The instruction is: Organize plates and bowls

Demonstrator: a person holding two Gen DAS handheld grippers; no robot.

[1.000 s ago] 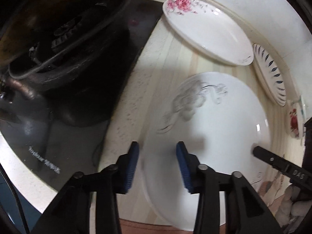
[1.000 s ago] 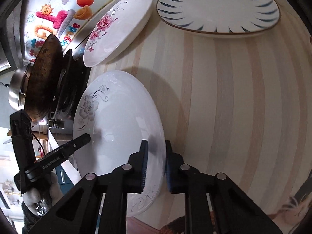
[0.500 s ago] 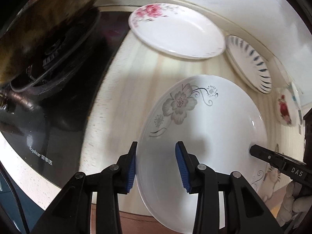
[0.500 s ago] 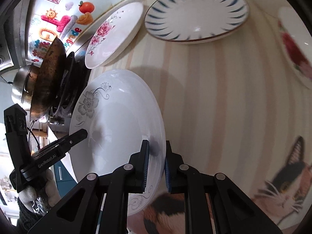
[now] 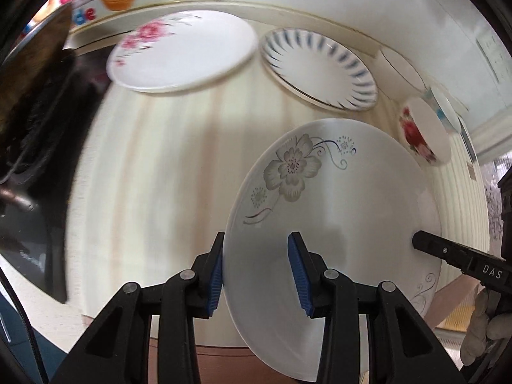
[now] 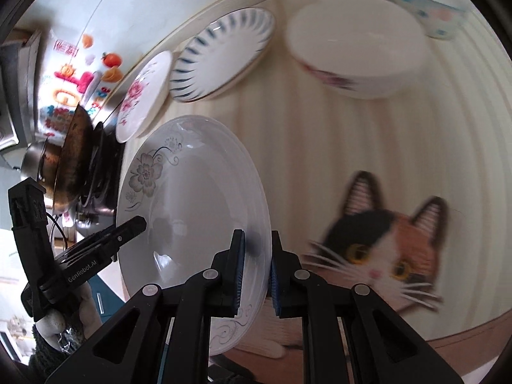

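With rim between jaws, grey-flowered plate (image 6: 192, 211)

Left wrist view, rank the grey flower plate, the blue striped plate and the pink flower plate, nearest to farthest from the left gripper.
From the left gripper:
1. Grey flower plate, its rim between the open jaws, lower right.
2. and 3. Blue striped plate, upper right by the wall, and pink flower plate, upper left near the stove: both far back, too close to call.
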